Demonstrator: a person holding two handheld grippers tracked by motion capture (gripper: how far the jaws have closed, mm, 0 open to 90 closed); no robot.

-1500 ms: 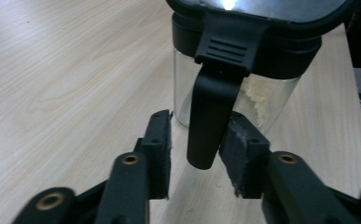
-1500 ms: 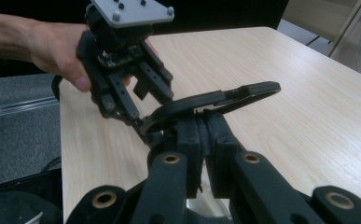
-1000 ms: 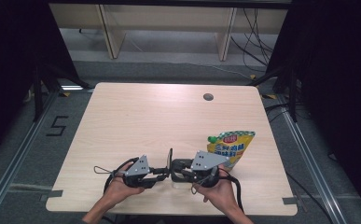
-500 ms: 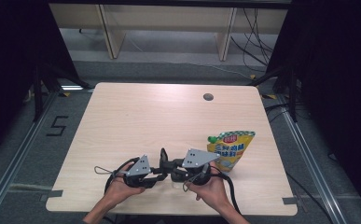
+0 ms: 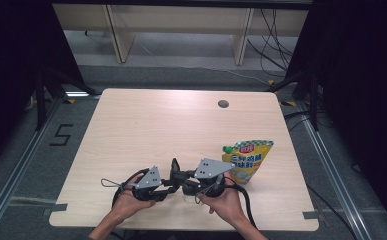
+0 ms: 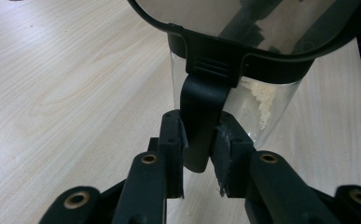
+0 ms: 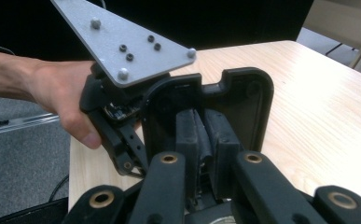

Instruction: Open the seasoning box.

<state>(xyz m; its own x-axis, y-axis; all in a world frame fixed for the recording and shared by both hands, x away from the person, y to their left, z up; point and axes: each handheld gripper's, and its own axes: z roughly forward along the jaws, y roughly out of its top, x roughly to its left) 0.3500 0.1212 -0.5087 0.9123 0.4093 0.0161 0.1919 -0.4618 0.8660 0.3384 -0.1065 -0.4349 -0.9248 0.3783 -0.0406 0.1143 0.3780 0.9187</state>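
So the thing being worked on is a clear container point(image 6: 257, 100) with a black rimmed lid point(image 6: 243, 51) and a bit of pale powder stuck to its inside wall. It sits at the near edge of the wooden table point(image 5: 156, 125), right between the person's two hands. A black tab point(image 6: 201, 119) hangs down from the lid, and the left gripper point(image 6: 199, 161) has its jaws pinched narrow on that tab, pads pressing it from both sides. In the right gripper view, the right gripper point(image 7: 201, 140) is clamped just as tight on a thin black strap piece point(image 7: 202, 135), with the lid's flip cap point(image 7: 243, 98) standing open behind it. The left hand point(image 7: 61, 100) is right next to it, grey plate on top. From the high view both grippers point(image 5: 181, 180) meet nose to nose. A yellow-green pouch point(image 5: 248, 160) lies just to the right, near the right hand point(image 5: 226, 200), not touching the container as far as one can tell
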